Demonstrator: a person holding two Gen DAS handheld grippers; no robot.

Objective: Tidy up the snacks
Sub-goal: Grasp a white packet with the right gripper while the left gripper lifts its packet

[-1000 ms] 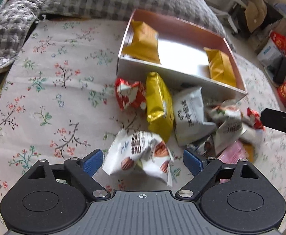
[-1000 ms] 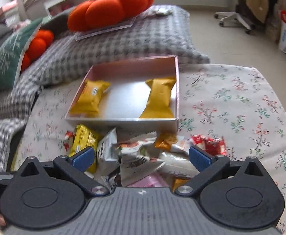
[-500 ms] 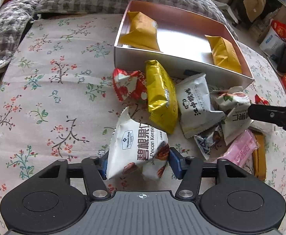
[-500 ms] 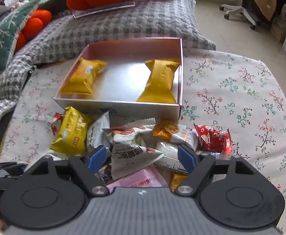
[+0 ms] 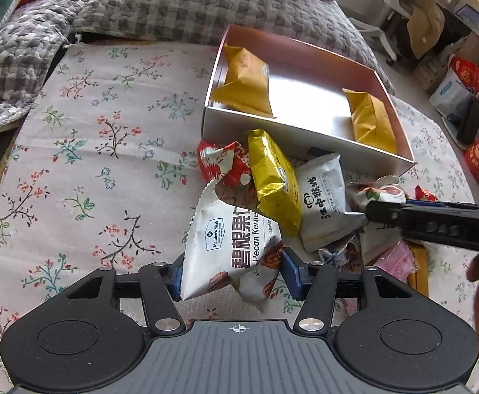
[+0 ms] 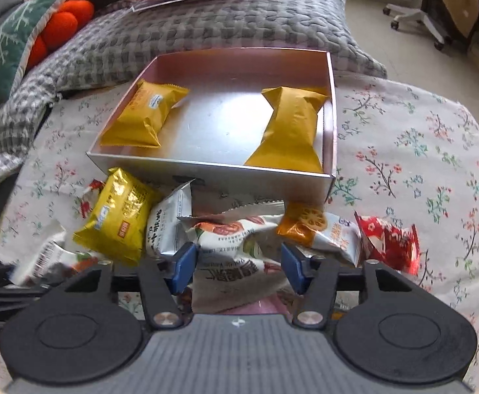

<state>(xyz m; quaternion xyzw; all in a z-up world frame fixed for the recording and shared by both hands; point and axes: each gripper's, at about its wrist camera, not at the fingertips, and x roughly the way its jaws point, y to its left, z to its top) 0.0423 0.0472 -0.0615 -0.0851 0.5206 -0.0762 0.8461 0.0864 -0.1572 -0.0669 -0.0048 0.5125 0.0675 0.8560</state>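
Note:
My left gripper is shut on a white pecan kernel packet and holds it lifted over the floral cloth. My right gripper has closed around a white packet with red fruit print in the snack pile; its pads touch the packet's sides. An open pink-walled box holds two orange packets; it also shows in the right wrist view. A yellow packet, a white packet and a red one lie before the box.
A floral cloth covers the surface. A grey checked quilt lies behind the box. An orange lotus-root packet and a red packet lie right of my right gripper. Bags and a chair stand at far right.
My left gripper closed on the pecan packet and lifted it. My right gripper moved down into the pile and its jaws narrowed onto the fruit-print packet.

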